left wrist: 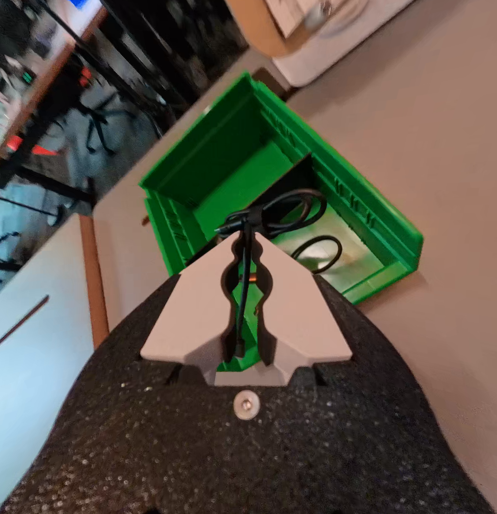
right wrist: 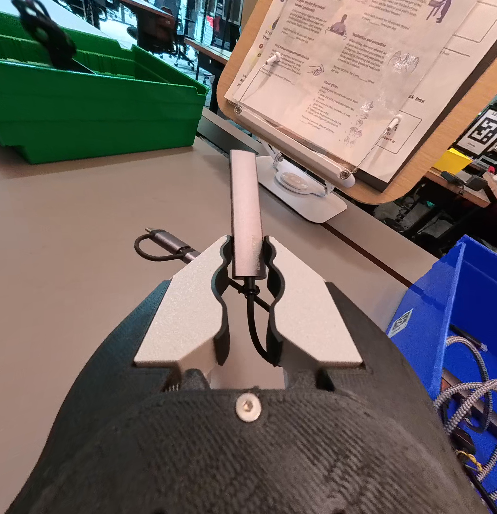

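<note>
So the left claw [left wrist: 246,239] was clamped on a thin black cable [left wrist: 286,211], coiled up and bundled, with the loop sticking out past the fingertips and one loose end trailing back down between the jaws. It hung right over a green bin [left wrist: 381,205] sitting on the beige desk [left wrist: 422,139]. A dark divider split the bin, and another black cable loop [left wrist: 319,253] lay on the floor of the nearer compartment. Bit blurry overall, so I couldn't tell whether the held cable touched the bin or not.

The right claw [right wrist: 247,239] was closed on a slim grey metal hub [right wrist: 245,211], gripping it near its lower end so the stick pointed up and away. Its short black cord [right wrist: 254,325] looped back down between the jaws, and the grey plug end [right wrist: 169,244] poked out to the left, just above the desk [right wrist: 88,250].

Beyond that stood a wooden document stand [right wrist: 425,167] with printed sheets on it, on a white base. The green bin [right wrist: 97,125] sat off to the left, with the left claw [right wrist: 44,36] showing blurred above it, and a blue bin [right wrist: 425,319] full of braided cables [right wrist: 470,395] was at the right edge.
</note>
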Demonstrator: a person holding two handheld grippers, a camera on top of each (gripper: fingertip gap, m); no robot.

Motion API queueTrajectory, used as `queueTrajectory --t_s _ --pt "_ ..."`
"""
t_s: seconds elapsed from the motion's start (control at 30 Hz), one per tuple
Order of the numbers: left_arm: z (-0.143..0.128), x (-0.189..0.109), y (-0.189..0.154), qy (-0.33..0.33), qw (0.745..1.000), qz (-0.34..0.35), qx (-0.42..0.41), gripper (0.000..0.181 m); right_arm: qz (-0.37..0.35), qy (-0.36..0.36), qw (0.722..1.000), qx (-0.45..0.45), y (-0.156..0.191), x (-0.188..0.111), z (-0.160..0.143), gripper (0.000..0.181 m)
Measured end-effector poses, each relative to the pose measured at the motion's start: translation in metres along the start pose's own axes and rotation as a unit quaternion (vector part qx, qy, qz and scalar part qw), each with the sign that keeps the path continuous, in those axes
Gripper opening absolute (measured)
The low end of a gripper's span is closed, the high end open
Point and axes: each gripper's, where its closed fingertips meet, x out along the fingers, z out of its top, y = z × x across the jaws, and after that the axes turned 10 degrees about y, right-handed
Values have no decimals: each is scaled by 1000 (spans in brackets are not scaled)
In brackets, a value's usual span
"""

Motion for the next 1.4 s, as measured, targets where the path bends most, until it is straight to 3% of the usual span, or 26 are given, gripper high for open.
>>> queueTrajectory --t_s 0.03,0.13,0.27,0.37,0.47,0.63,0.7,0.77,0.8,0.9,0.97,1.03,1.13,1.3,1.4 --pt "7 -10 1 -20 1000 3 3 2 -1 1 1000 -1 -1 -1 0 21" --pt "37 -48 -22 -110 993 -46 23 2 -11 -3 1000 1 -6 -3 1 21" --pt "68 -87 -112 -236 941 -168 177 2 -14 -2 1000 19 -13 -4 -2 21" --pt "69 -83 -185 -261 901 -214 272 2 -18 -3 999 31 -18 -5 -3 21" --pt "66 -68 -244 -294 858 -199 371 2 -19 -3 999 36 -21 -7 -4 21" --pt "41 -56 -300 -321 799 -249 444 2 -17 -2 999 44 -22 -5 -9 21" --pt "33 -56 -301 -313 807 -275 418 10 -16 -1 999 46 -23 -5 -9 21" --pt "28 -52 -291 -291 835 -286 370 34 -16 -2 999 49 -23 -5 -9 21" --pt "25 -50 -283 -275 854 -286 336 37 -17 -3 999 50 -24 -6 -9 21" --pt "20 -44 -252 -214 923 -279 154 38 -19 -5 999 50 -26 -7 -8 21" --pt "6 -40 -238 -140 939 -313 -23 43 -19 -7 998 53 -27 -8 -7 21" --pt "-12 -36 -242 -74 914 -369 -151 56 -17 -8 998 59 -27 -8 -7 21" --pt "-28 -22 -255 -19 880 -415 -228 72 -15 -5 998 63 -28 -7 -8 21" --pt "-7 -13 -261 -17 805 -495 -327 68 -11 -5 998 55 -24 -7 -7 21" --pt "6 -6 -262 -16 780 -523 -343 68 -8 -1 999 52 -23 -5 -9 21"
